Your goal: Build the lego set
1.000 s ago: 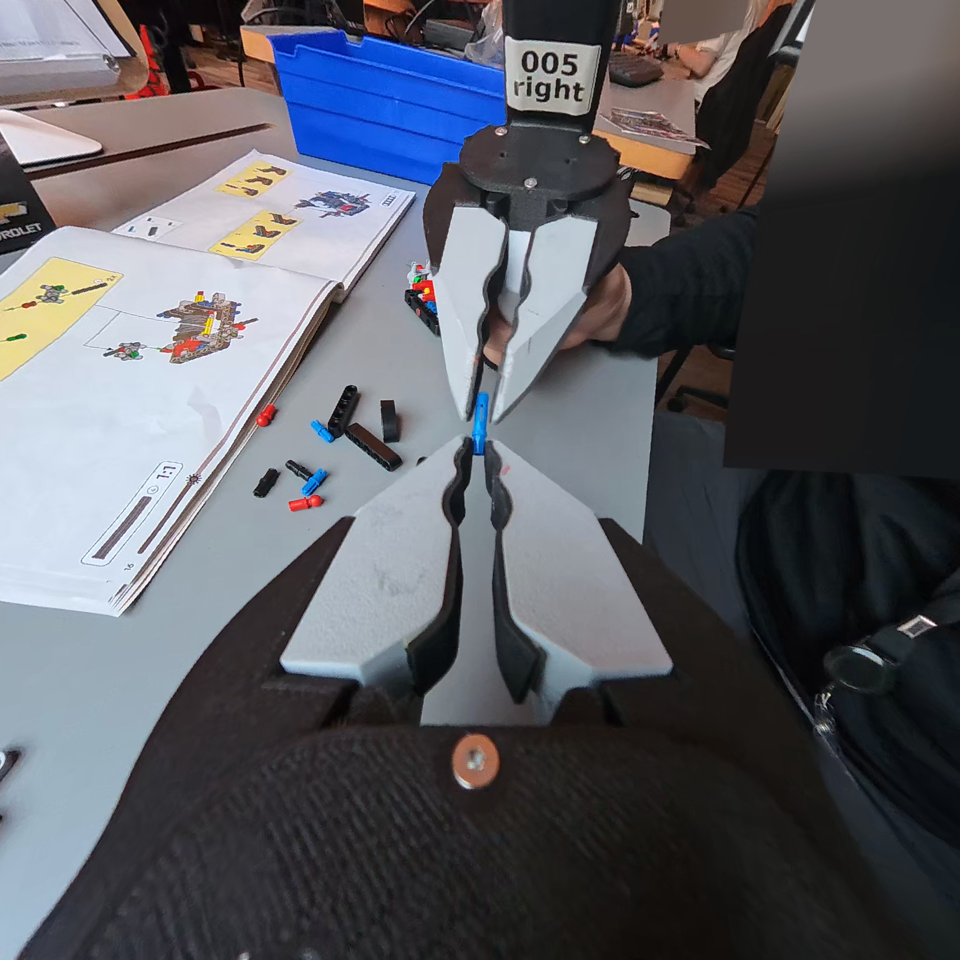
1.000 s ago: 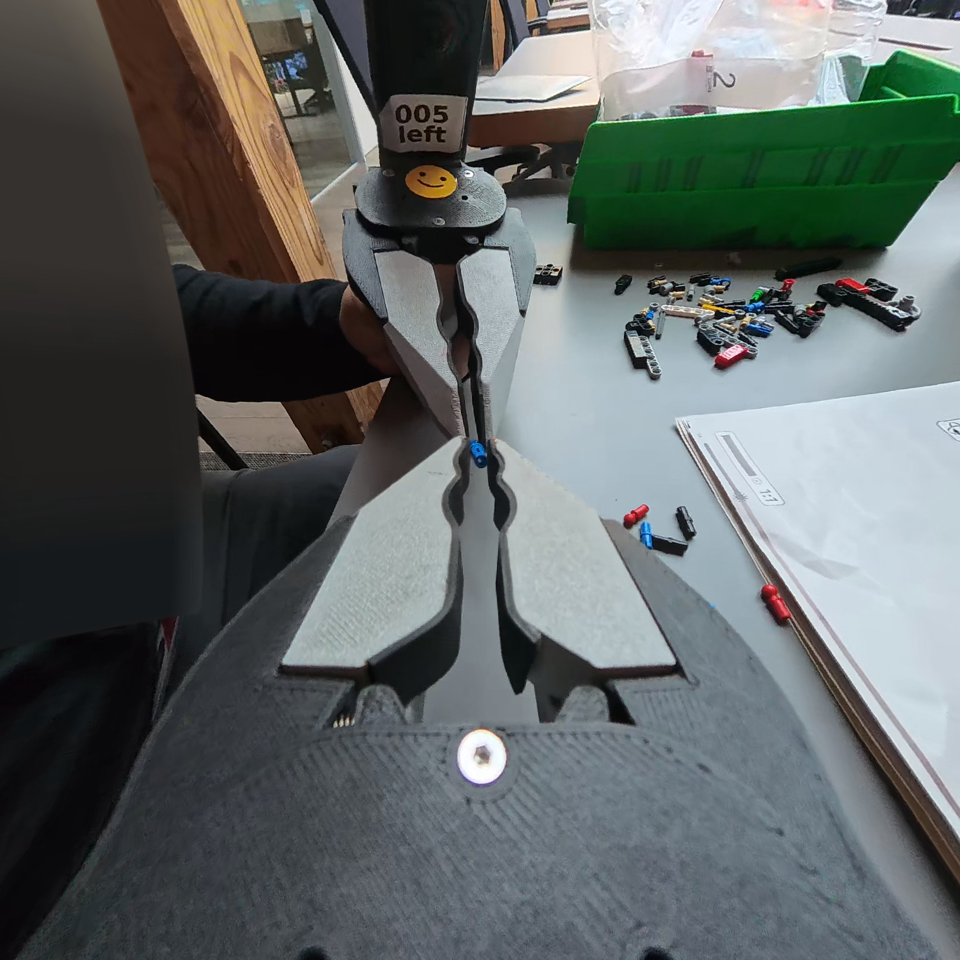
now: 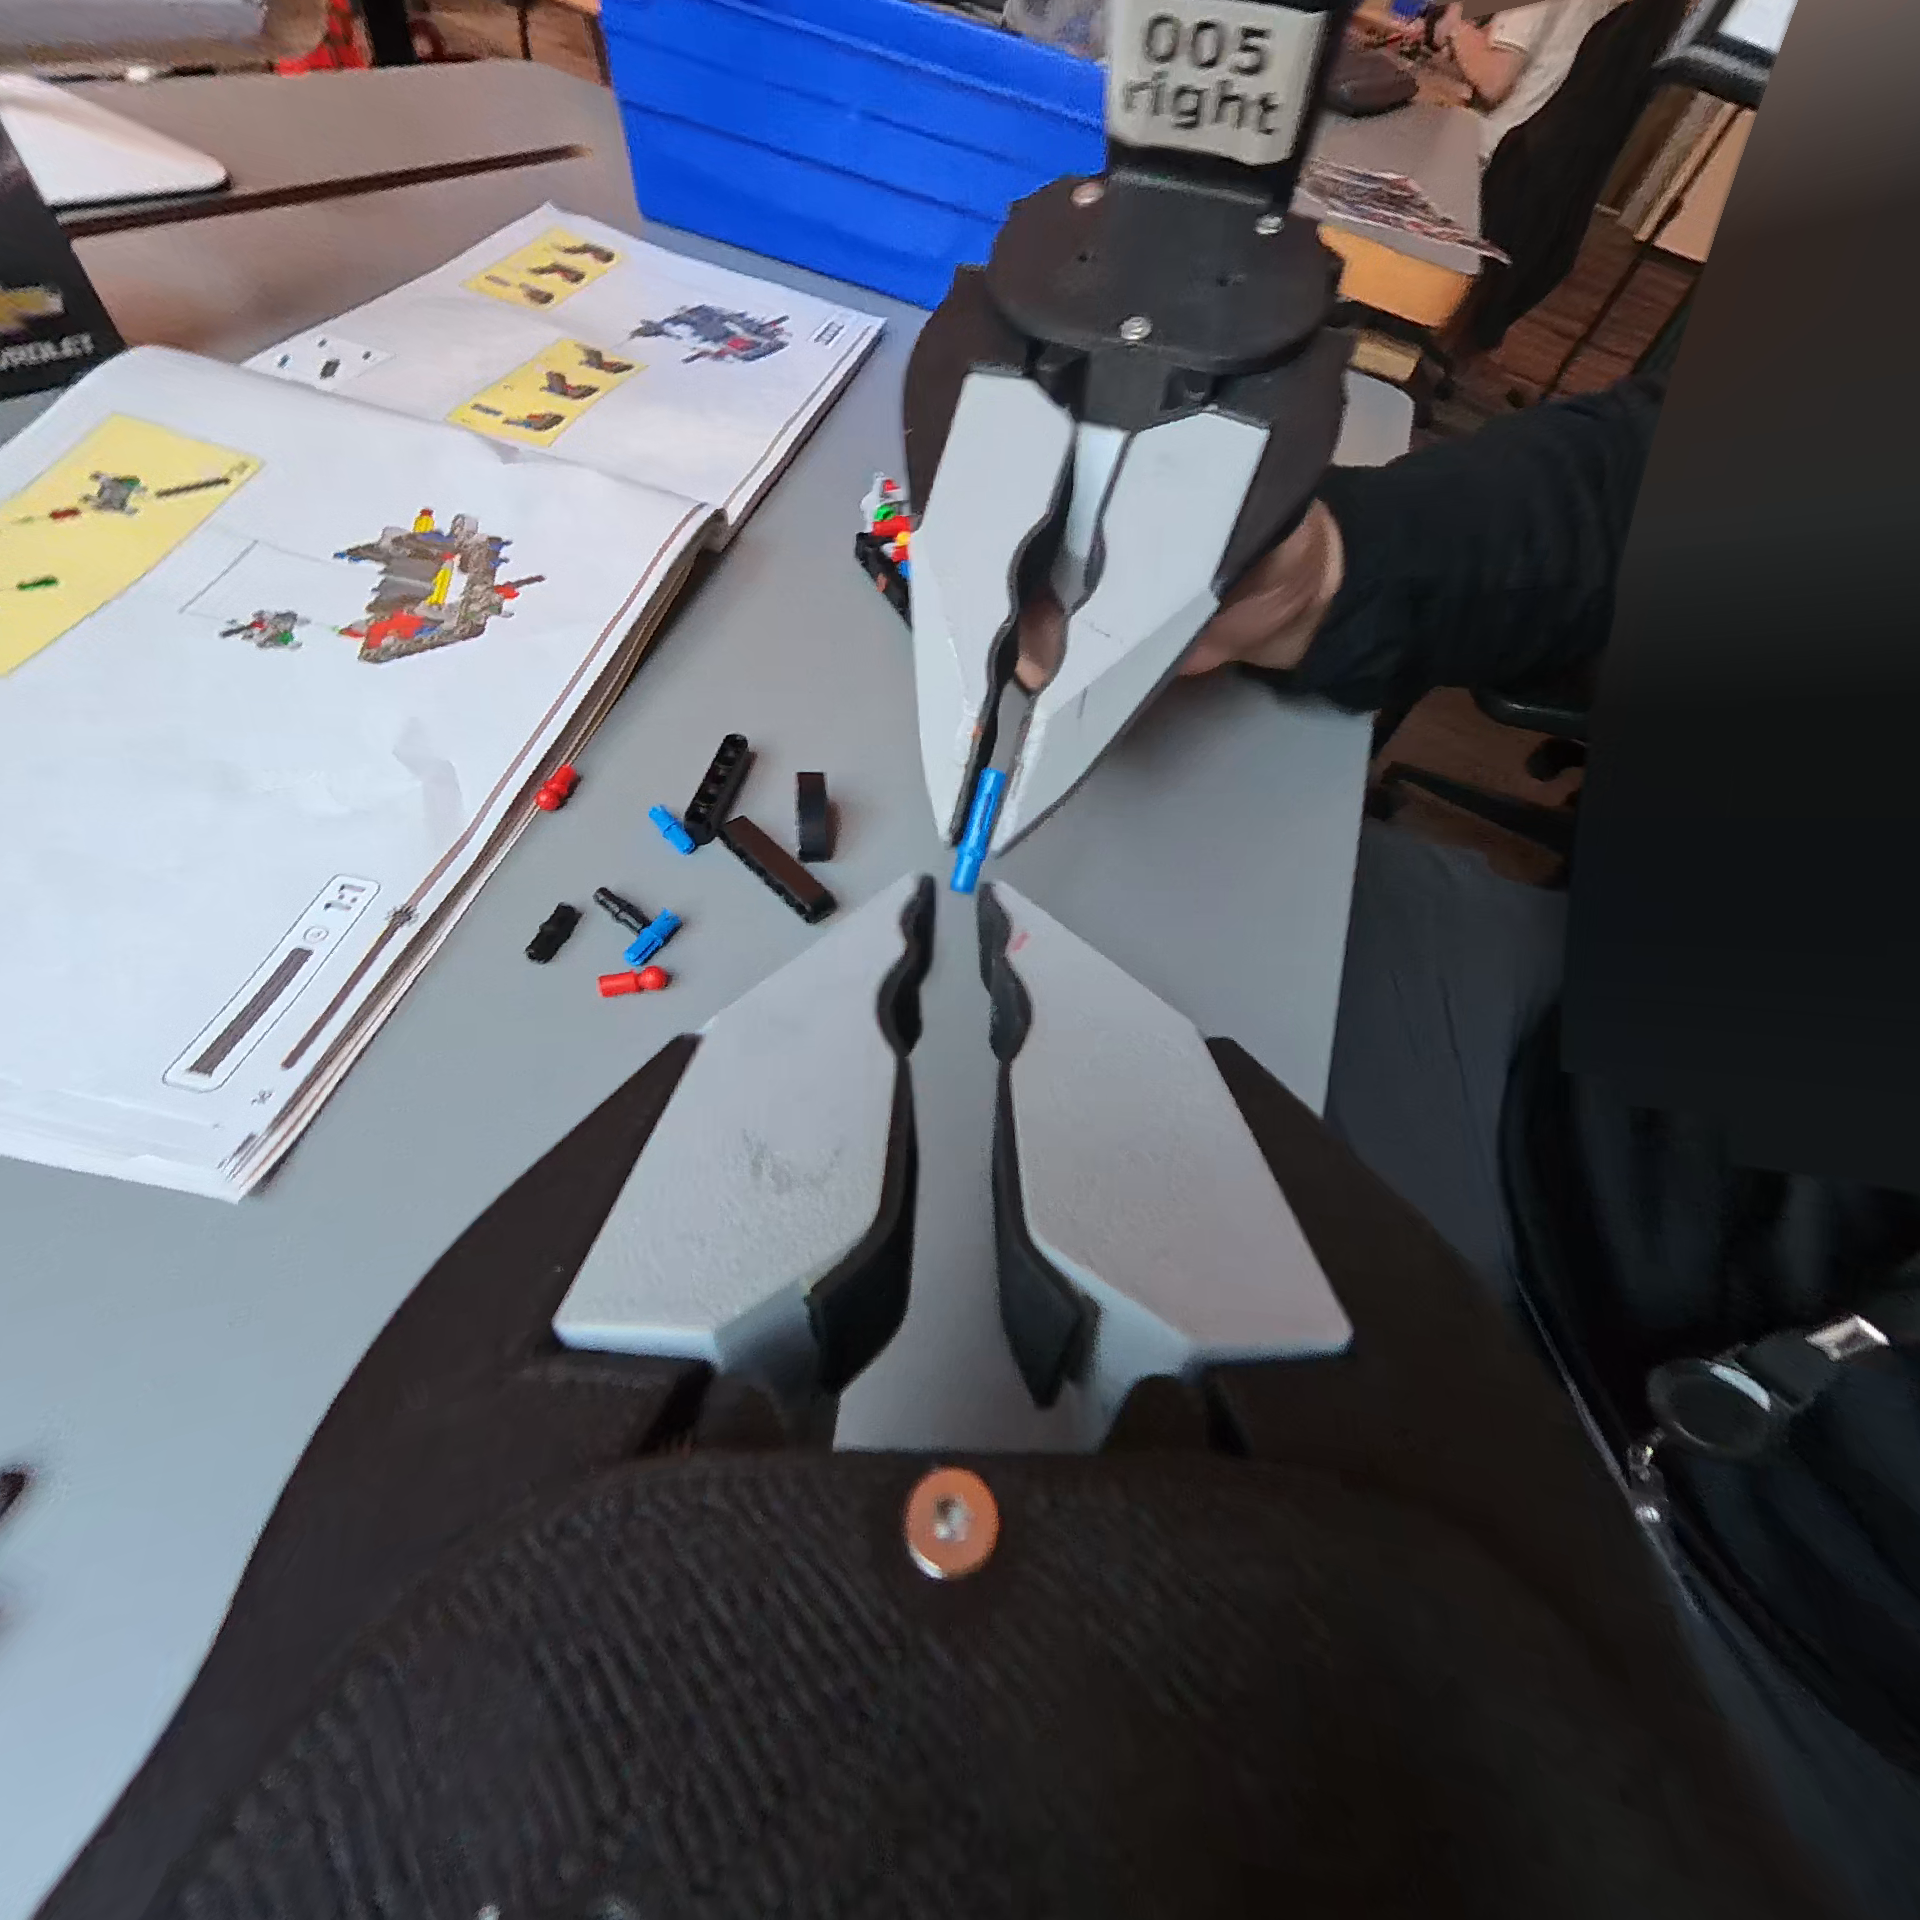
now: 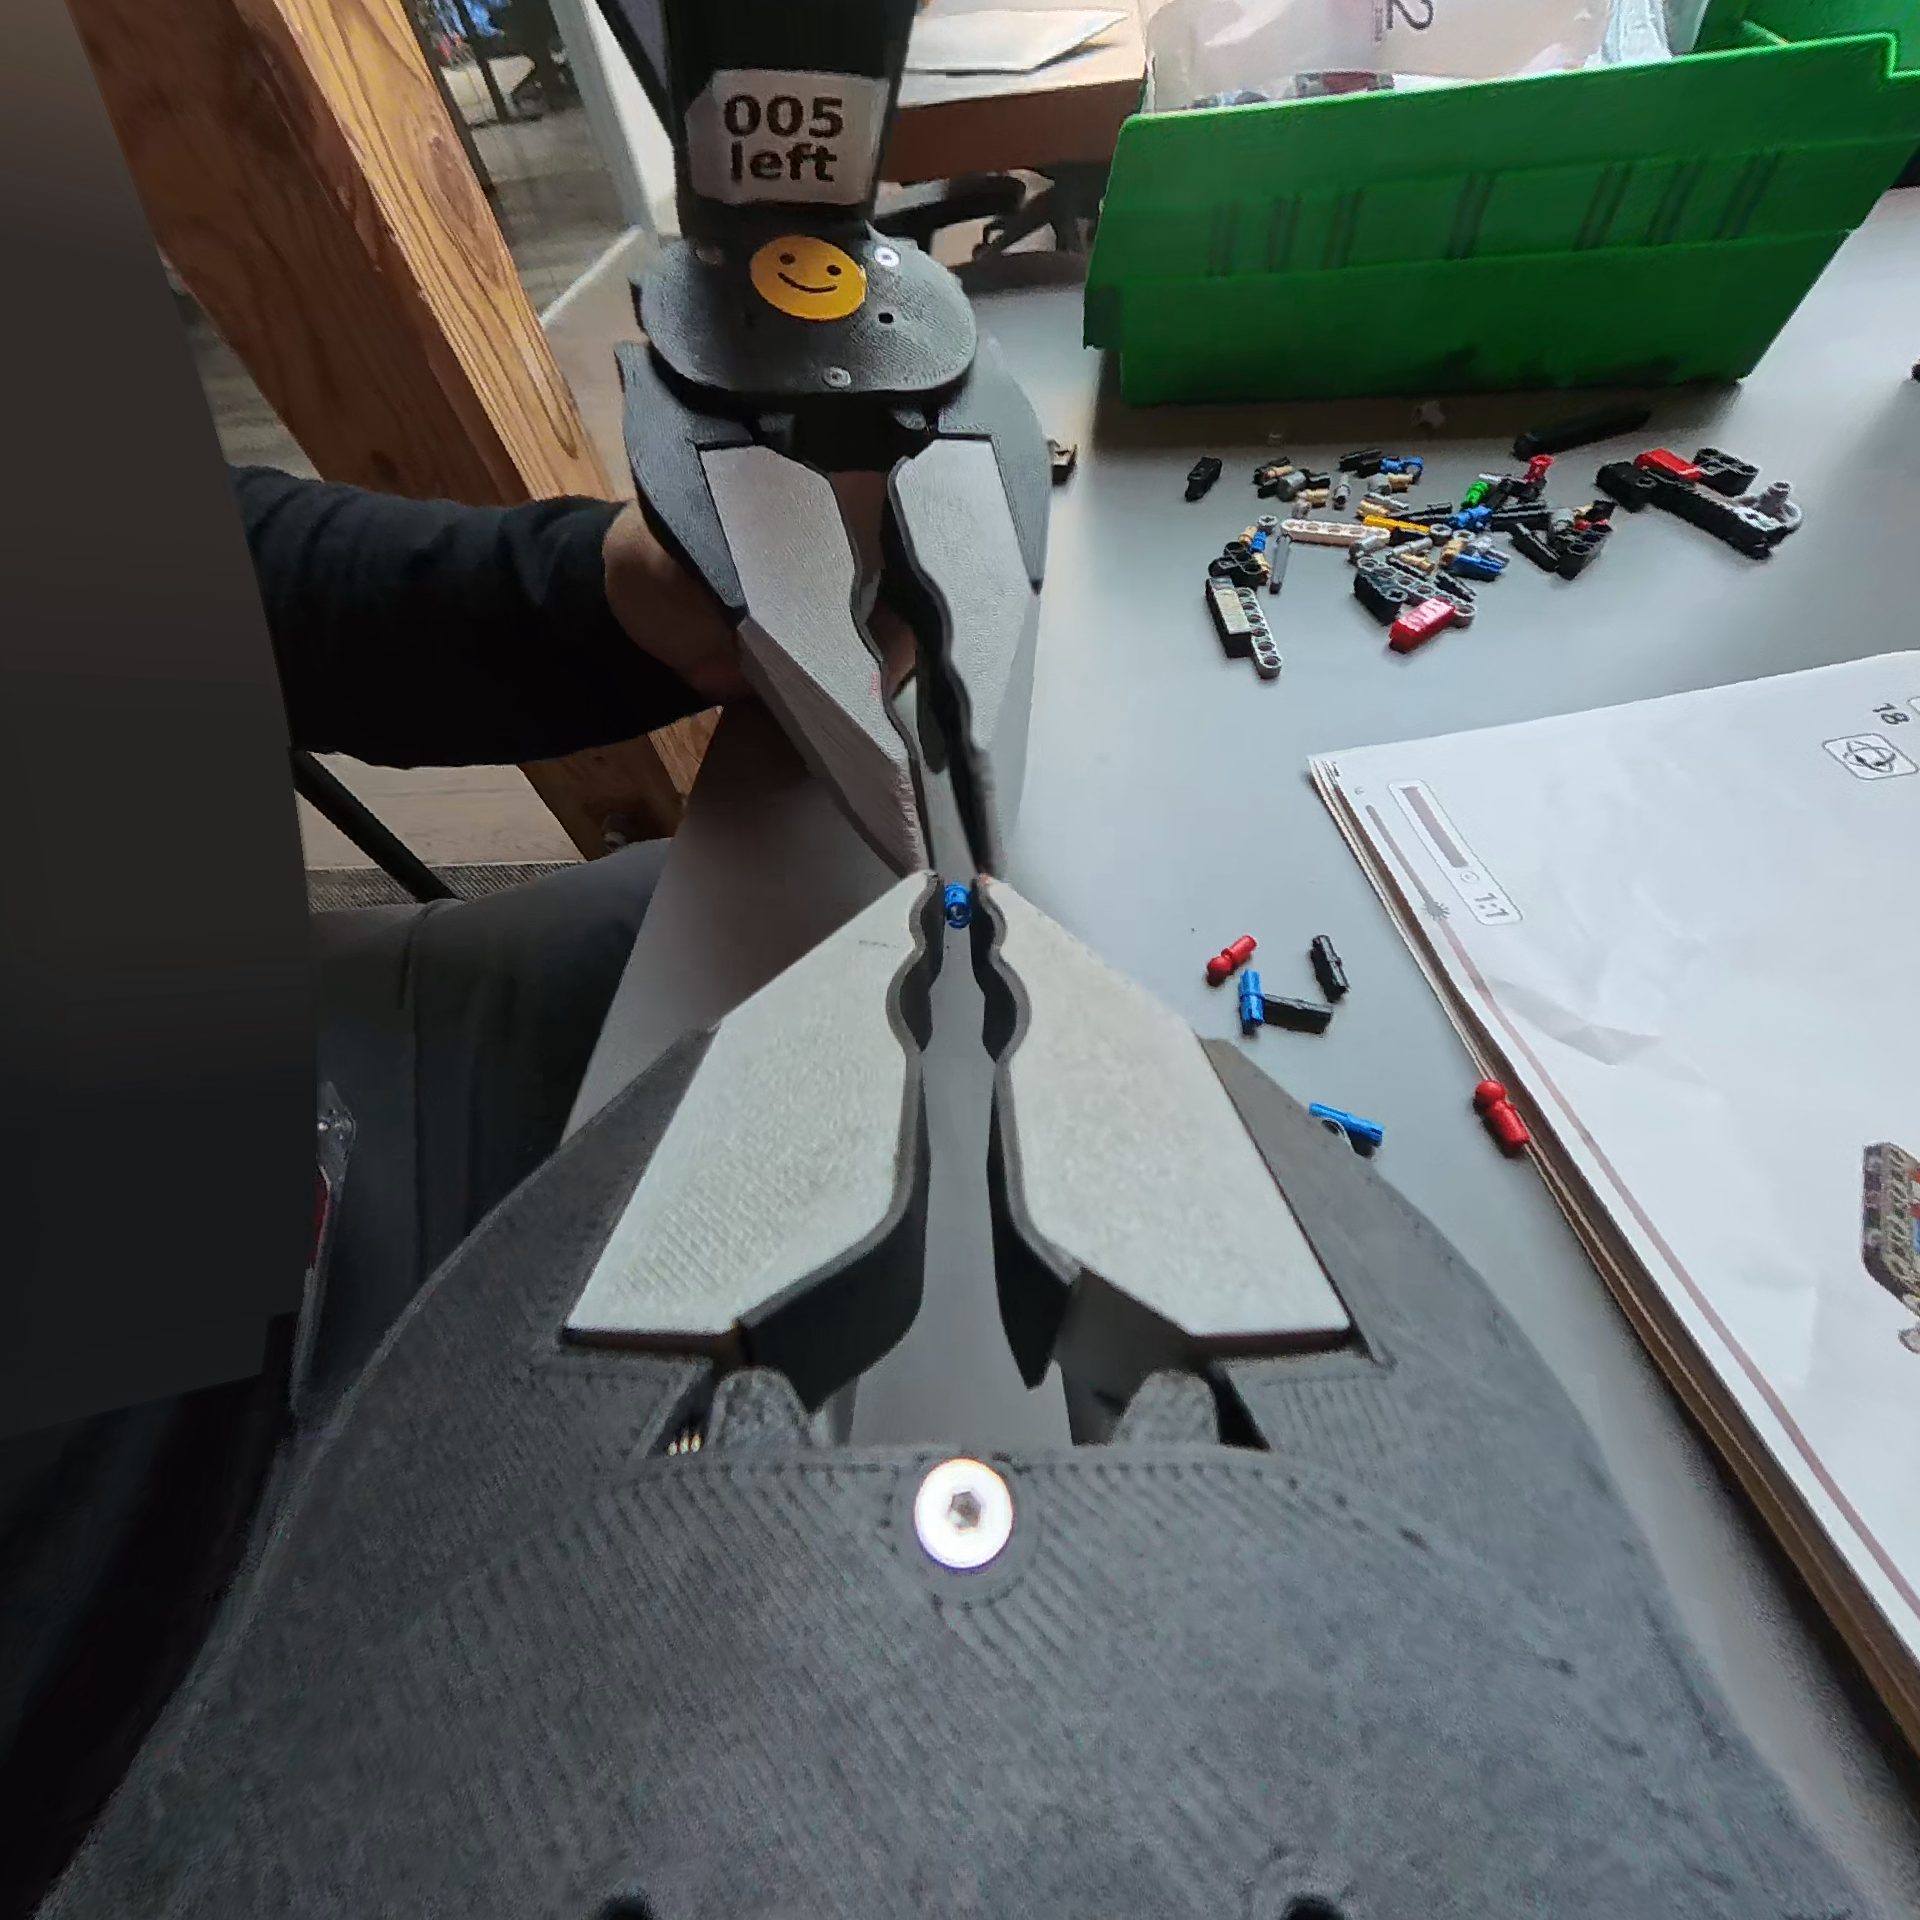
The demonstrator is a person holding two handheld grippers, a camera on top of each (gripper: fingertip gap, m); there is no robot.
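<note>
right tongs (image 3: pixel 977 831) clamped on blue pin (image 3: pixel 977 831); left tongs (image 3: pixel 951 894) slightly apart, empty, tip to tip

The left wrist camera is sitting just behind its own fingers (image 3: pixel 790 1122), looking forward and down along them over the worktop (image 3: pixel 436 1195), very near. The right gripper (image 3: pixel 982 831) is facing it head-on at 12 o'clock, the manual (image 3: pixel 312 727) lying at 10 o'clock.

The right wrist camera is looking the opposite way along its fingers (image 4: pixel 790 1143), equally near, with the left gripper (image 4: pixel 951 868) facing it at 12 o'clock and the manual (image 4: pixel 1662 1039) at 3 o'clock.

Both views are sharing the blue pin (image 3: pixel 977 831) (image 4: pixel 957 902) at the meeting fingertips, the loose pieces (image 3: pixel 717 852) (image 4: pixel 1288 987) and the manual's edge.
</note>
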